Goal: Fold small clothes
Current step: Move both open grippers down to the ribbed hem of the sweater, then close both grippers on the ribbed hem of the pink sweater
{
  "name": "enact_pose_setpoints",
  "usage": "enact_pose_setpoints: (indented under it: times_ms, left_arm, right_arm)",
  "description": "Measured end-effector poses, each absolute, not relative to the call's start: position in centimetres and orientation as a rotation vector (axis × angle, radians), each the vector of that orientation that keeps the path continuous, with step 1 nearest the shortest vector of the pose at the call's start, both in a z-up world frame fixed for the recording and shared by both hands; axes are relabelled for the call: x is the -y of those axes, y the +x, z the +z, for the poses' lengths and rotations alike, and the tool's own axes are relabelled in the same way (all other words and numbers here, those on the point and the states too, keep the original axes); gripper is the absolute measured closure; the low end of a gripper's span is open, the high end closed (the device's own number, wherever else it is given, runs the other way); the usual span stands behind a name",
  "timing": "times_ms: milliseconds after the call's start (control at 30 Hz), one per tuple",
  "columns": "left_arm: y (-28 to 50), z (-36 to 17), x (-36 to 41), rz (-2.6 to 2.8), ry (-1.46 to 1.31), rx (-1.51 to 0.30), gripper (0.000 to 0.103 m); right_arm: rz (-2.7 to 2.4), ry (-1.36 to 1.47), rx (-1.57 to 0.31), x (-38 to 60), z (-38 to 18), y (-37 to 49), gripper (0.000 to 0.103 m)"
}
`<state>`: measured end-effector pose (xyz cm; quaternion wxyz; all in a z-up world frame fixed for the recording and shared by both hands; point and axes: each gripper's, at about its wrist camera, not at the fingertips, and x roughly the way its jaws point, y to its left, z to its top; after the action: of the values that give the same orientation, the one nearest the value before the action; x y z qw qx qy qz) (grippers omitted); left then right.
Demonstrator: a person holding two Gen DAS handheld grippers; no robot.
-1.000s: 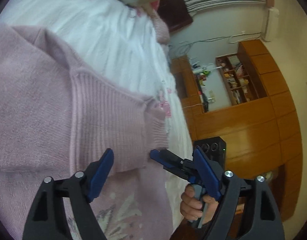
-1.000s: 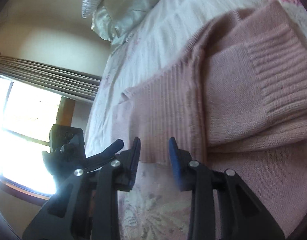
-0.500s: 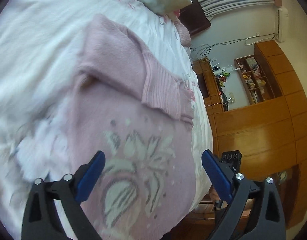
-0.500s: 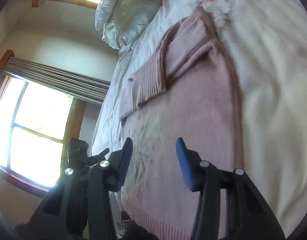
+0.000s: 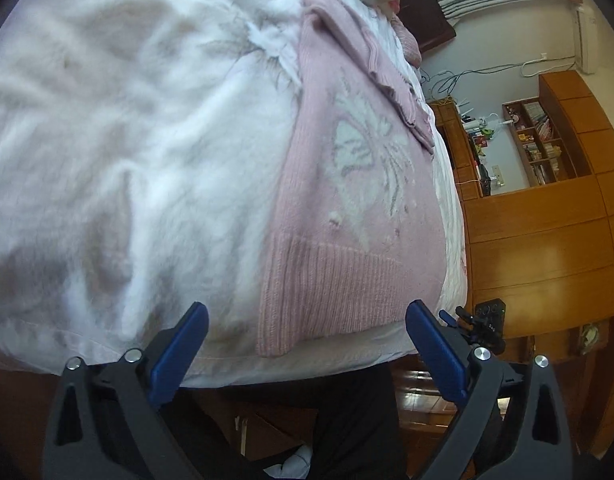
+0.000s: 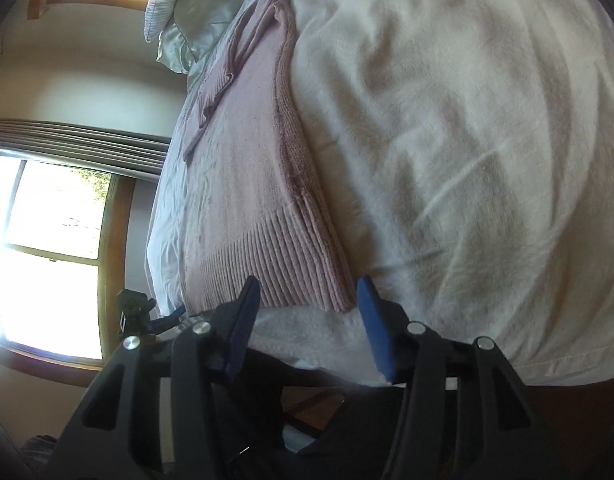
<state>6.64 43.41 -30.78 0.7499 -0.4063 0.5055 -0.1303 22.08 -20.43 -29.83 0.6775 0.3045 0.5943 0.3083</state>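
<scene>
Both grippers have pulled back to the pink knitted sweater's [image 5: 347, 184] ribbed hem; left gripper [image 5: 307, 344] and right gripper [image 6: 309, 320] gape empty. Pinch both hem corners evenly.

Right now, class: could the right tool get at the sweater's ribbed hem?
Probably yes. The right tool is open just short of the ribbed hem, and nothing lies between them on the bedspread.

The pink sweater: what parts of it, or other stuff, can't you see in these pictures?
- Sweater neck: far end, small in both views, partly under the folded sleeve.
- Its underside: hidden against the bed.
- White pattern: clear from the left wrist, washed out from the right.
- Pillow: cut off by the top edge.
- Shelf items: too small to name.
- Person: only dark clothing below the bed edge.
</scene>
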Motion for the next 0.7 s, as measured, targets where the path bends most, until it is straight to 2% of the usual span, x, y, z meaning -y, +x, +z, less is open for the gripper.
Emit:
enact_pose_setpoints:
  times_ms: [200, 600, 700]
  left_arm:
    - [6.4, -33.5, -43.6, -0.288, -0.977, -1.144, 0.004]
    - [8.2, -33.6, -41.6, -0.341, -0.974, -1.188, 0.006]
    - [8.1, -34.5, -42.0, -0.325, -1.001, -1.201, 0.017]
  right_arm:
    - [0.702, 0.669, -1.378, 19.1, -31.9, 23.1, 0.052]
    - [0.743, 0.696, -1.379, 18.8, -32.9, 24.0, 0.054]
    - [0.774, 0.721, -1.384, 19.1, -33.2, 24.0, 0.053]
